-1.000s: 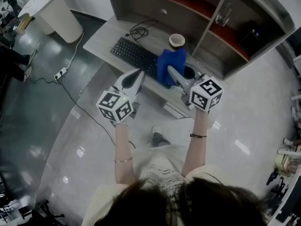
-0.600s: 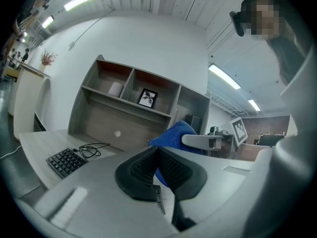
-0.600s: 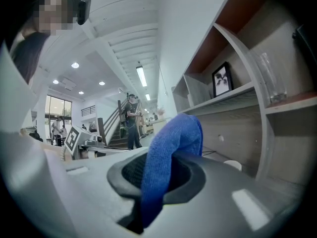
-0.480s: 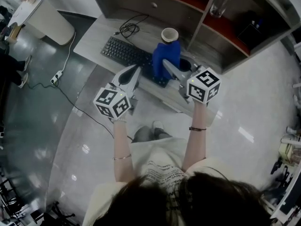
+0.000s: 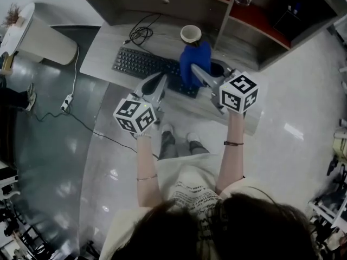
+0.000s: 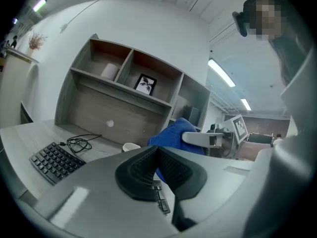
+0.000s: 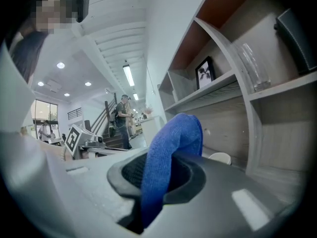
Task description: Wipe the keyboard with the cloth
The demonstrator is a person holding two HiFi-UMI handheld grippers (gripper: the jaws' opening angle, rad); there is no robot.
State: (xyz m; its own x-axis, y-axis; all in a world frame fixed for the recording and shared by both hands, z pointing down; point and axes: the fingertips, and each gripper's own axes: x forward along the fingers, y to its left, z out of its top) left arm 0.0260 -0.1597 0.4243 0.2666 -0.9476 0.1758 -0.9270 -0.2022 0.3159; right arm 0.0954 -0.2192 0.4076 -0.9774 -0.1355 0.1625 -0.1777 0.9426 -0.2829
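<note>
A black keyboard (image 5: 142, 64) lies on the grey desk (image 5: 103, 50), its cable coiled behind it. A blue cloth (image 5: 195, 63) stands up over the keyboard's right end, and my right gripper (image 5: 194, 71) is shut on it. In the right gripper view the blue cloth (image 7: 171, 155) rises from between the jaws. My left gripper (image 5: 161, 82) hovers at the keyboard's front edge, shut and holding nothing. In the left gripper view the pads (image 6: 168, 168) meet, with the keyboard (image 6: 54, 160) to the left and the cloth (image 6: 171, 134) ahead.
A white cup (image 5: 190, 33) stands on the desk just behind the cloth. Shelves rise behind the desk with a glass (image 7: 250, 66) and a framed photo (image 6: 145, 84). A white bin (image 5: 40, 37) and a power strip (image 5: 68, 102) are on the floor at left.
The person has stepped closer to the desk and both grippers have come nearer the keyboard. The right gripper still holds the cloth; the left stays shut.
</note>
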